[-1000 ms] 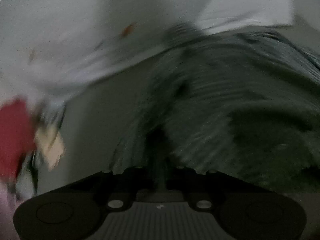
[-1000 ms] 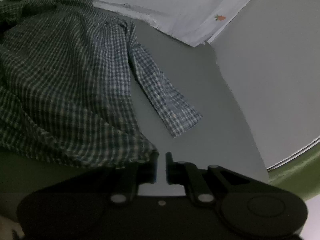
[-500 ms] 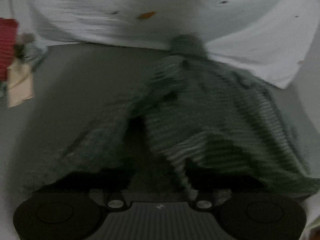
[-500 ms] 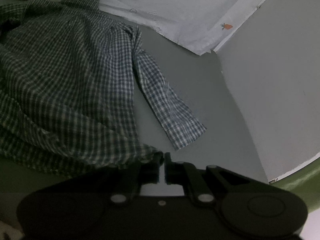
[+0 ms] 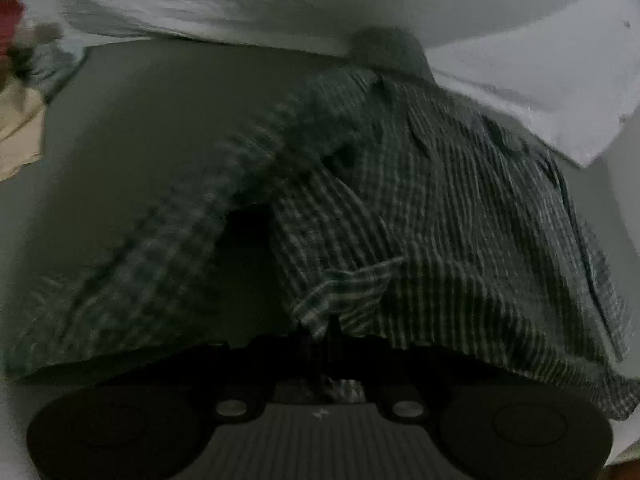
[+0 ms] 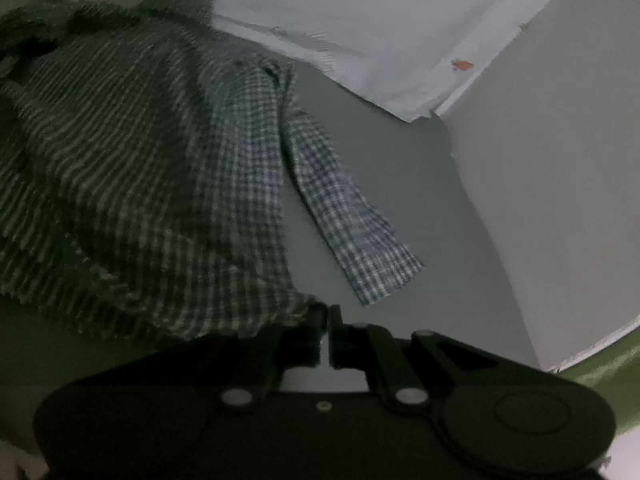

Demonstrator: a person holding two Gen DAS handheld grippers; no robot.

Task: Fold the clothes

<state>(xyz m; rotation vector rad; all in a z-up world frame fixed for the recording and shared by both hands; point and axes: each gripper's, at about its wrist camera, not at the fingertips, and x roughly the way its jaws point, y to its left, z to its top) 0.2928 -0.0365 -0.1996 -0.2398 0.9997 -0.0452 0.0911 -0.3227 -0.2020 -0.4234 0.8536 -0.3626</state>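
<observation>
Shirt: beige cloth shows only in left view.

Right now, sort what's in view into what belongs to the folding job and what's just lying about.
For the job:
checked shirt
left tongs, shut on its hem
right tongs, shut on its hem

Lying about:
white sheet with orange prints
red and cream cloths

Left tool has just snapped closed; right tool is clamped tight.
</observation>
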